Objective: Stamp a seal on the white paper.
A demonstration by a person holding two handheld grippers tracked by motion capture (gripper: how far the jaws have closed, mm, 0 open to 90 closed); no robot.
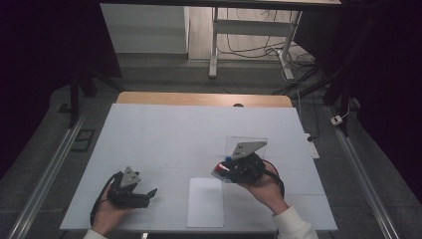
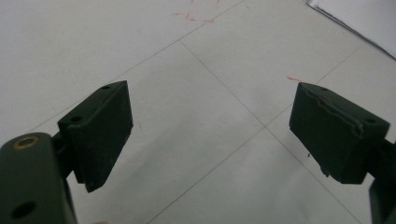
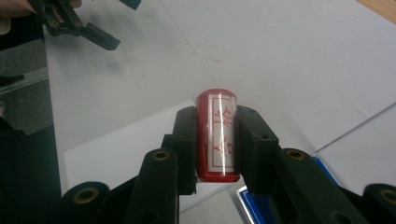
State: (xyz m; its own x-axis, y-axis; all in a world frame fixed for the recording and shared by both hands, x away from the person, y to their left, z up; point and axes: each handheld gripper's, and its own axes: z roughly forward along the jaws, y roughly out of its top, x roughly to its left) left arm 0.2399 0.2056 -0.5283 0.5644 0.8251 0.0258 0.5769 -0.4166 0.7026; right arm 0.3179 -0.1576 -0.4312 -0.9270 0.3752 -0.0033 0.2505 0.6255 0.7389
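My right gripper [image 1: 222,171] [image 3: 215,126] is shut on a red cylinder [image 1: 219,168] [image 3: 218,135] with a white label bearing red characters. It holds the cylinder just above the table, right of centre. A white sheet of paper [image 1: 205,204] [image 3: 116,149] lies at the front edge, below and left of the cylinder. My left gripper [image 1: 149,195] [image 2: 210,130] rests low at the front left. Its jaws stand wide apart over bare white table with nothing between them, and its fingers [image 3: 100,39] show far off in the right gripper view.
A small blue object [image 1: 228,160] [image 3: 254,200] lies on the table right under the right gripper. A clear rectangular piece [image 1: 259,142] stands just behind that hand. The white table cover [image 1: 189,129] carries faint red marks [image 2: 194,17]. A wooden edge [image 1: 204,98] runs along the far side.
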